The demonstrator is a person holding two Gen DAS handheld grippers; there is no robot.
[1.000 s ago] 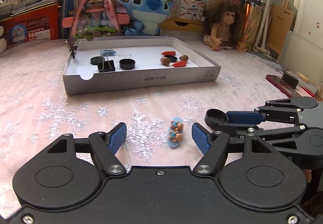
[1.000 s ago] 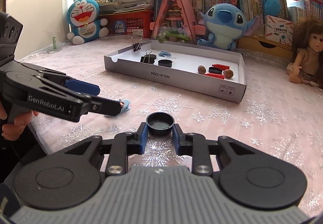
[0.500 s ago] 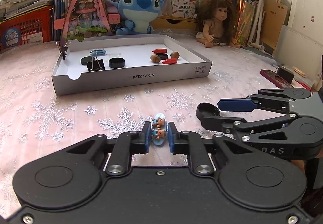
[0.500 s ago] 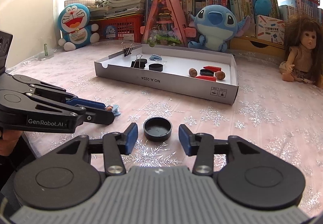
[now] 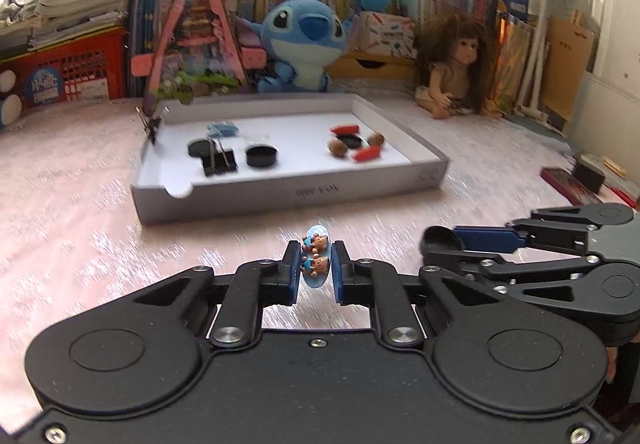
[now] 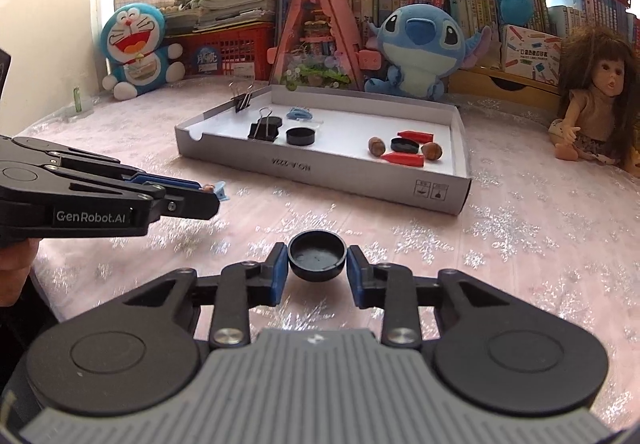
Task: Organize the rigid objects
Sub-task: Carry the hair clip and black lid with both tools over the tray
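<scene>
My left gripper (image 5: 316, 267) is shut on a light blue hair clip with two small bears (image 5: 316, 260) and holds it above the pink tablecloth. The clip's tip also shows in the right wrist view (image 6: 219, 190). My right gripper (image 6: 317, 264) is shut on a black round cap (image 6: 317, 255), lifted off the cloth; it shows at the right of the left wrist view (image 5: 440, 240). The white cardboard tray (image 5: 288, 192) lies ahead with black caps, binder clips, red pieces and nuts inside.
A Stitch plush (image 6: 420, 48), a doll (image 6: 592, 100), a Doraemon plush (image 6: 136, 48), a pink triangular model house (image 6: 316, 32), a red crate and bookshelves line the back. A red booklet with a small black box (image 5: 576, 180) lies at the far right.
My left gripper closed on the bear clip and lifted it toward the tray. My right gripper opened half a second ago, then closed on the black cap again and raised it.
</scene>
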